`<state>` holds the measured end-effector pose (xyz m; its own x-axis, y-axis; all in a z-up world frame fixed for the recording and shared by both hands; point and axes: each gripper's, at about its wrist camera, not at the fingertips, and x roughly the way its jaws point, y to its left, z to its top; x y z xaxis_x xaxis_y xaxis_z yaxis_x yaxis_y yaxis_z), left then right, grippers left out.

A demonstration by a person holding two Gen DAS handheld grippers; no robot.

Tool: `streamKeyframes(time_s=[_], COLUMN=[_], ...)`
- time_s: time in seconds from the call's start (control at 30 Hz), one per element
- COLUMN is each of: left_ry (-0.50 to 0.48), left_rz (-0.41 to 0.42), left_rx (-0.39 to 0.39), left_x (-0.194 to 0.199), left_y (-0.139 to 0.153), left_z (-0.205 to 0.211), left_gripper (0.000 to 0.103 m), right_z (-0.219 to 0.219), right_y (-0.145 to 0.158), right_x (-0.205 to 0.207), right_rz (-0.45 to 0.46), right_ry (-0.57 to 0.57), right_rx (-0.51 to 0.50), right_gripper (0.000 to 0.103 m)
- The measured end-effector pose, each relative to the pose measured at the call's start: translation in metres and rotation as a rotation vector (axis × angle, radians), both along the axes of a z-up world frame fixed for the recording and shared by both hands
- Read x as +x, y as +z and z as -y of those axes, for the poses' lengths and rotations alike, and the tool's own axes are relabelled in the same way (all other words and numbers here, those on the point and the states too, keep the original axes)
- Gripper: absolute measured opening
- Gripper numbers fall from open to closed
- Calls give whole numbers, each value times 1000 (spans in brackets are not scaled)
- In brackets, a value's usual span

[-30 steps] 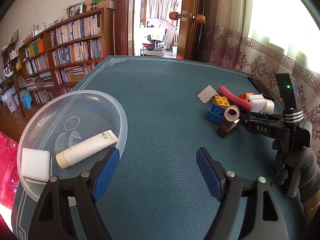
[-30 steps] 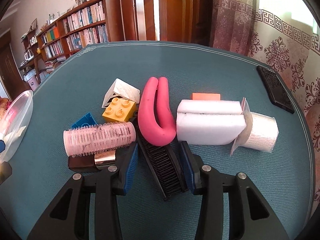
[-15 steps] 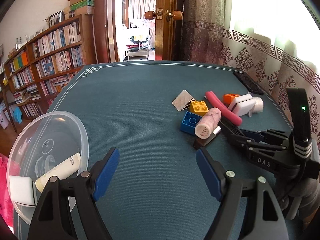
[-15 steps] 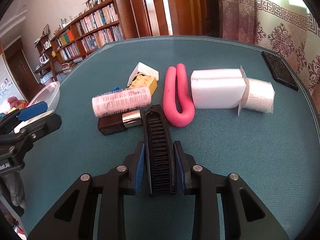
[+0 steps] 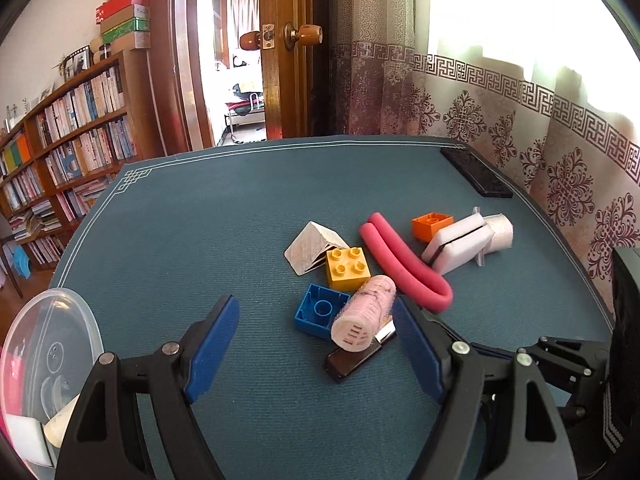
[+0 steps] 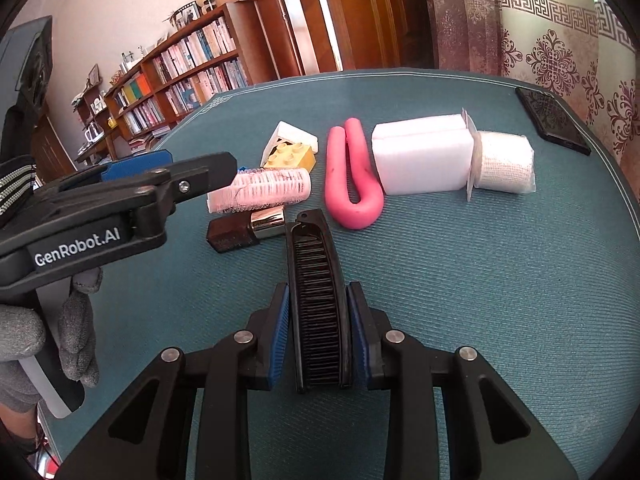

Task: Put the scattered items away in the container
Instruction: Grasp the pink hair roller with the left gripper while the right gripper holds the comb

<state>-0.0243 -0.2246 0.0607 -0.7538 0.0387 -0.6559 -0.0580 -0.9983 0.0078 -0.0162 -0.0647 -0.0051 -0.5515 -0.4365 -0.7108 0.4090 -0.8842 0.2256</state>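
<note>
- Right gripper (image 6: pixel 318 334) — blue pads clamped on both sides of a black comb (image 6: pixel 316 296); the comb points forward along the fingers, its far tip close to the pink foam tube (image 6: pixel 352 176).
- Left gripper (image 5: pixel 316 348) — fingers spread wide, nothing between them; it hangs over the green tablecloth (image 5: pixel 200 240) facing the pile. In the right wrist view it comes in from the left, held by a hand in a grey glove (image 6: pixel 40 340).
- Clear plastic bowl (image 5: pixel 82 312) sits at the table's near-left edge, well apart from the pile. Inside: a white block (image 5: pixel 24 436) and a cream tube (image 5: pixel 60 420), both cut off by the gripper frame.
- Pile, centre-right of the table: pink hair roller (image 5: pixel 364 316) lying across a dark brown case with a metal band (image 5: pixel 352 360); blue brick (image 5: pixel 320 312) touching the roller; yellow brick (image 5: pixel 347 268) just behind; a folded white card (image 5: pixel 312 244) beside it.
- Further right — the bent foam tube, an orange brick (image 5: pixel 432 226), a white sponge block (image 6: pixel 420 160) and a gauze roll (image 6: pixel 504 164) touching its end.
- Black phone (image 5: pixel 476 174) lies near the far-right table edge, apart from the rest.
</note>
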Motion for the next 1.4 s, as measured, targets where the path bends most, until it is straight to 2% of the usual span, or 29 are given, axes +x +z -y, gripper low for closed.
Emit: streamKeyframes(time_s=[0.2,0.33,0.4,0.5,0.63,0.73,1.1,1.4], left_ry=[-23,-42,-50,-77,-91,-91,-42,-23], left_rz=[21,41,49,47,38,37,26,97], left_rx=[-56,-66,-68,-80,-105,-76,15,33], left_x=[-11,-15,-16,-14,-9,-5,34,65], left_y=[-15,-23,-27,-28,-28,-27,-16,-34], left_z=[-14,-20,-22,-28,-32,-29,-4,14], left_gripper=[81,64,60,45,42,39,38,38], right_z=[-4,-3,-3,-1,-1,0,1,0], right_y=[0,1,1,1,0,0,0,0], right_x=[-1,-2,-2,-3,-4,-4,-5,-10], right_rz=[-10,-15,-16,-16,-16,-17,-17,-20], right_ry=[-48,-70,-75,-80,-81,-81,-81,-80], right_rx=[6,17,17,15,14,14,14,21], right_gripper=[31,31,31,31,31,31,31,31])
